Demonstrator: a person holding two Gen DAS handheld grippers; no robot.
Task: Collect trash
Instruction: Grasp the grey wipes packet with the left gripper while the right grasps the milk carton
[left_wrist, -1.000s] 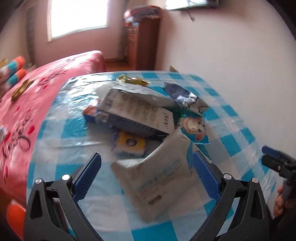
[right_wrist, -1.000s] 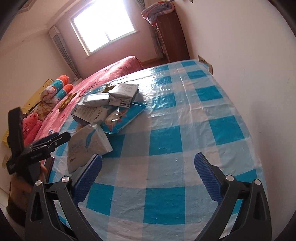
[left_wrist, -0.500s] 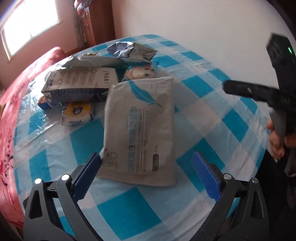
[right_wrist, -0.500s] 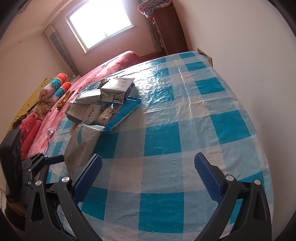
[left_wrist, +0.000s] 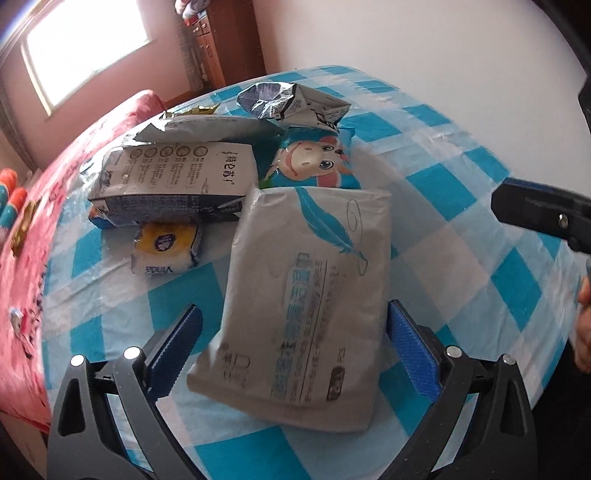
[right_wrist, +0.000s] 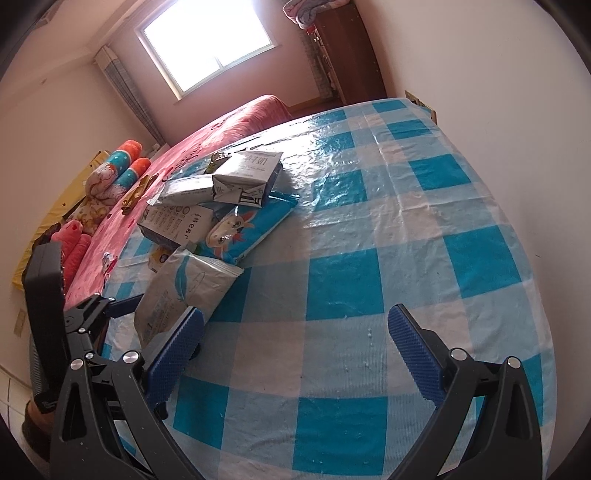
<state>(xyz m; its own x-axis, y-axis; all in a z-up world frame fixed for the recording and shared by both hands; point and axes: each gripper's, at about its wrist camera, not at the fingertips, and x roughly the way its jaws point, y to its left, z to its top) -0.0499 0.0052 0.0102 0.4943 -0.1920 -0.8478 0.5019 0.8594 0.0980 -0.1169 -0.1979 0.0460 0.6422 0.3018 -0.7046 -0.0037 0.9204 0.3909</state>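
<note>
The room holds a bed (right_wrist: 229, 125) with a pink cover, a bright window (right_wrist: 210, 44) and a dark wooden cabinet (right_wrist: 347, 51) against the far wall. In front of you, the table (right_wrist: 369, 280) wears a blue-and-white checked plastic cloth.

The trash lies in a cluster at the table's bed-side edge. The grey wipes pack (left_wrist: 310, 295), feather-printed, lies flat nearest you, its long axis running away from your left gripper (left_wrist: 291, 347) toward the blue cartoon bag (left_wrist: 314, 162), which its far end overlaps. The carton (left_wrist: 173, 181) lies on its side beside the cartoon bag, with the small yellow tissue pack (left_wrist: 166, 247) partly under it.

Your left gripper stands spread, its fingers on either side of the wipes pack's near end. Your right gripper (right_wrist: 295, 347) is also spread, holding nothing, over bare cloth.
</note>
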